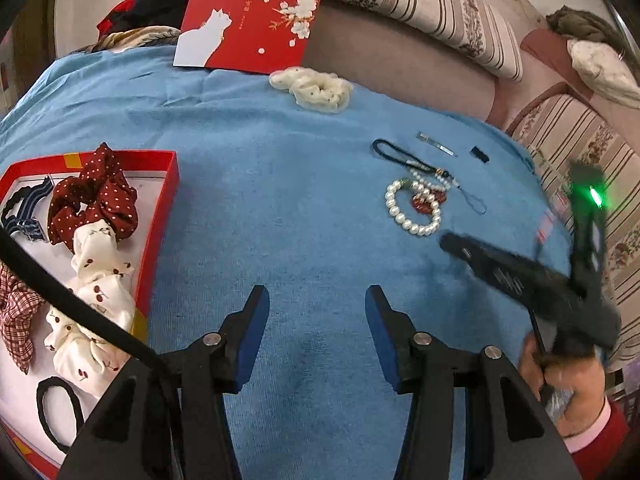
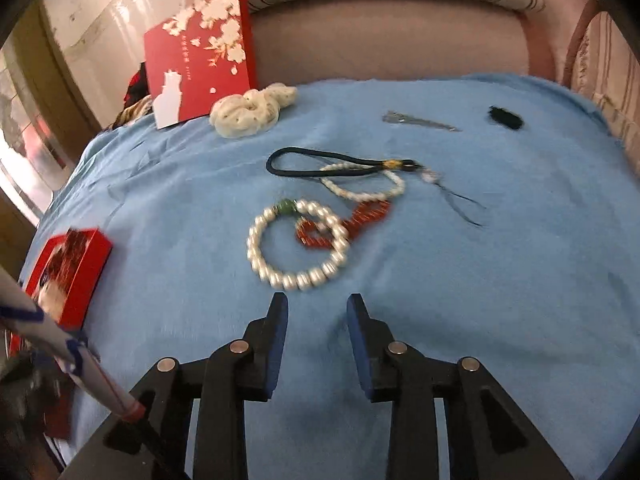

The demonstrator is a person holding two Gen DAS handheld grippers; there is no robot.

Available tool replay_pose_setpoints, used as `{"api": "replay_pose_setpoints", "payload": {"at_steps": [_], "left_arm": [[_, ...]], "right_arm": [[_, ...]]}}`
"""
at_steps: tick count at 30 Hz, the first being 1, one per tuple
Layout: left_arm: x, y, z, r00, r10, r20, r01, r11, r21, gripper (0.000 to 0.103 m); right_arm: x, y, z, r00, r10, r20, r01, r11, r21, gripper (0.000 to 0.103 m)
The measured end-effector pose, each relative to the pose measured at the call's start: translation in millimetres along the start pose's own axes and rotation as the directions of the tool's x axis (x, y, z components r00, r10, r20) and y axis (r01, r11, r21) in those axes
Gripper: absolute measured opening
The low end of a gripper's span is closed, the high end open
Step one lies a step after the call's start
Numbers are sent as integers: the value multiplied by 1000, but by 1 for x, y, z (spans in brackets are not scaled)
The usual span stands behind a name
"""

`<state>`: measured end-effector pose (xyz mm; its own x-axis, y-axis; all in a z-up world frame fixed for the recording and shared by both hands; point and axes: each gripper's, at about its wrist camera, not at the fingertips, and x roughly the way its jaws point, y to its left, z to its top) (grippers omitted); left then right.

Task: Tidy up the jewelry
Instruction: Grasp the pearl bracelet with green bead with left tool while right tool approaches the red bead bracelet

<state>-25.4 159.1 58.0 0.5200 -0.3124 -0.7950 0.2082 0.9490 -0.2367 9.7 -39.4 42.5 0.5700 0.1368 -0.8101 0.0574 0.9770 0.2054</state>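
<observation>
- My right gripper (image 2: 317, 312) is spread and empty, just before the pearl bracelet (image 2: 298, 244), which lies flat.
- The cord (image 2: 340, 164) stretches left-right.
- My left gripper (image 1: 317, 304) is spread, empty.

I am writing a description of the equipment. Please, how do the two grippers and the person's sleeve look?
Both the left gripper and the right gripper have black angular bodies, silver round pins and blue-padded fingers. A black cable runs past the left one. The sleeve is red with a pink cuff.
</observation>
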Motion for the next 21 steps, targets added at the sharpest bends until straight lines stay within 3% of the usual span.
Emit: {"api": "replay_pose_setpoints", "payload": {"at_steps": [4, 6, 7, 16, 17, 21], "left_arm": [[9, -2, 0, 1000, 28, -13, -28, 999, 27, 49], [10, -2, 1, 1000, 20, -21, -19, 1000, 25, 49], [11, -1, 2, 1000, 10, -26, -9, 1000, 20, 49], [6, -7, -3, 999, -14, -36, 15, 999, 31, 49], [7, -8, -3, 999, -23, -43, 24, 999, 30, 49], [22, -14, 6, 996, -28, -79, 29, 1000, 6, 49]], "right_arm": [[23, 9, 7, 997, -71, -17, 71, 997, -5, 28], [22, 12, 6, 992, -124, -35, 122, 992, -34, 2], [19, 10, 5, 990, -132, -45, 130, 991, -41, 0], [-39, -52, -42, 947, -306, -101, 304, 952, -33, 0], [-44, -58, -44, 949, -300, -97, 300, 954, -15, 0], [-50, -80, -38, 991, -115, -64, 123, 983, 134, 3]]}}
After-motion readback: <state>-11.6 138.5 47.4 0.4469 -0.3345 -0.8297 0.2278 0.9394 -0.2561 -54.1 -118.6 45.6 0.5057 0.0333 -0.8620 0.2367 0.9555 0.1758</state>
